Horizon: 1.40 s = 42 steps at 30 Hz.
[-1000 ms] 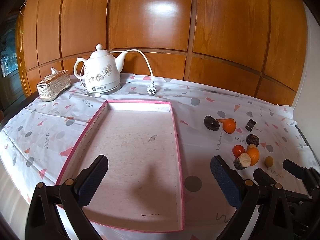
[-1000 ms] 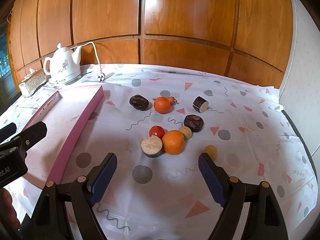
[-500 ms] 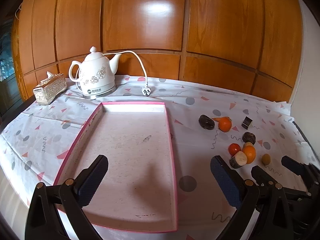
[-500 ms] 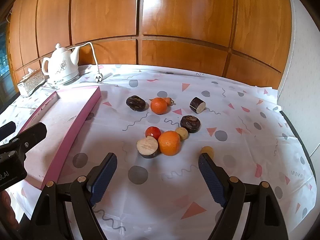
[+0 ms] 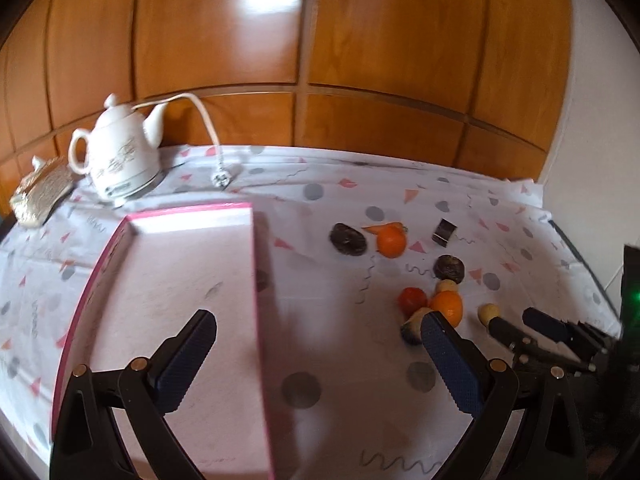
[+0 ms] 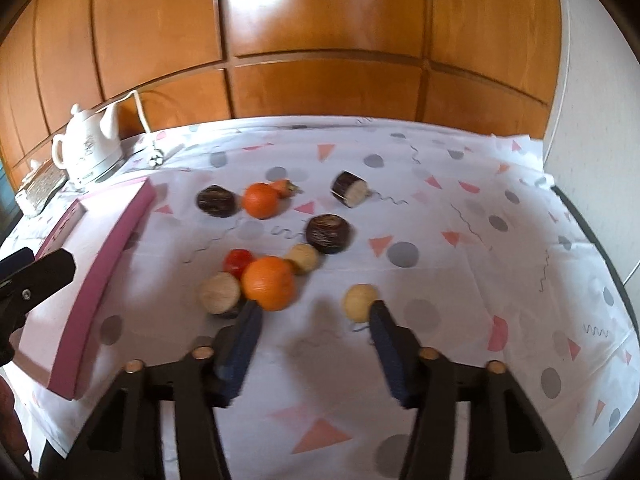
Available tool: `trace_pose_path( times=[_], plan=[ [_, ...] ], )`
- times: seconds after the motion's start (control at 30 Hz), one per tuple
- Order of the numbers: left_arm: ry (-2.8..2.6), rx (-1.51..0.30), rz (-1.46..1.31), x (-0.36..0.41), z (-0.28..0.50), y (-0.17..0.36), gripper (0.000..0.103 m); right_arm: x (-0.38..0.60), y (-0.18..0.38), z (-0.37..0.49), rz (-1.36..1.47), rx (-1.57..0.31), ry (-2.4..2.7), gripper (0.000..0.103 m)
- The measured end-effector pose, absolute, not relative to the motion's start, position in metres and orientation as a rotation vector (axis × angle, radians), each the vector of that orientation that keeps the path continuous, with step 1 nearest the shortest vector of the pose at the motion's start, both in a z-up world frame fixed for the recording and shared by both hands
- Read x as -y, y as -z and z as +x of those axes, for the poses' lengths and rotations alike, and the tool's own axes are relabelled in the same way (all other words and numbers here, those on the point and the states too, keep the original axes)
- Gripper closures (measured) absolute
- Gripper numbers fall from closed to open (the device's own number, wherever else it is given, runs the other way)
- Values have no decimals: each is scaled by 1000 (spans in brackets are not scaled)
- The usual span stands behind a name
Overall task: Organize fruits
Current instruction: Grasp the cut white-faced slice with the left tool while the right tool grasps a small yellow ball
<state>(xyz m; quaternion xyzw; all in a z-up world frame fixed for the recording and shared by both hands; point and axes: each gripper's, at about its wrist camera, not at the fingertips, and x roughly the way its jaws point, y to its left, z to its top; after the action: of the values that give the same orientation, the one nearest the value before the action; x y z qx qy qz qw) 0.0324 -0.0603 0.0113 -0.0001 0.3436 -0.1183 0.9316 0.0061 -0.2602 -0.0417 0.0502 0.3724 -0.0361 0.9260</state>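
Observation:
Several fruits lie on the patterned tablecloth. A large orange point(image 6: 268, 282) sits by a red fruit point(image 6: 239, 261), a cut pale piece point(image 6: 220, 293) and a small tan fruit point(image 6: 305, 257). A small yellow fruit point(image 6: 360, 300) lies to its right. Farther back are a second orange point(image 6: 261, 200) and dark fruits point(image 6: 216, 201) point(image 6: 328, 233). My right gripper point(image 6: 314, 312) is open and empty, just short of the large orange. My left gripper point(image 5: 316, 340) is open and empty over the right rim of the pink tray point(image 5: 254, 280). The fruit cluster point(image 5: 446, 306) shows right of it.
A white teapot point(image 5: 120, 160) with a cord and plug point(image 5: 222, 176) stands at the back left beside a patterned tissue box point(image 5: 42, 192). A wood panel wall runs behind the table. A white wall bounds the right side. The right gripper shows in the left view point(image 5: 532, 330).
My right gripper has moved forward and down toward the large orange and yellow fruit, its jaws narrower. My left gripper has swung right, so the tray now sits to its left.

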Motion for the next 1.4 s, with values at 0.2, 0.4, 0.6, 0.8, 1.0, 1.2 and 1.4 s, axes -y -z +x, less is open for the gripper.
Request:
trace_pose_path(
  times=[0.2, 0.4, 0.6, 0.8, 1.0, 1.2, 1.4],
  plan=[
    [319, -742, 72, 91, 44, -3, 1, 293, 49, 14, 146, -789, 94, 68],
    [393, -814, 35, 107, 59, 12, 16, 313, 56, 19, 174, -810, 103, 69],
    [444, -862, 1, 116, 66, 24, 21, 325, 67, 21, 204, -830, 87, 69],
    [485, -899, 7, 129, 71, 33, 27, 324, 68, 26, 219, -830, 28, 69],
    [488, -955, -18, 133, 82, 50, 47, 314, 70, 32, 215, -841, -54, 69],
    [487, -946, -25, 134, 86, 54, 45, 306, 78, 43, 179, -853, -49, 75],
    [496, -935, -44, 133, 88, 54, 52, 295, 84, 44, 78, -829, -9, 77]
  ],
)
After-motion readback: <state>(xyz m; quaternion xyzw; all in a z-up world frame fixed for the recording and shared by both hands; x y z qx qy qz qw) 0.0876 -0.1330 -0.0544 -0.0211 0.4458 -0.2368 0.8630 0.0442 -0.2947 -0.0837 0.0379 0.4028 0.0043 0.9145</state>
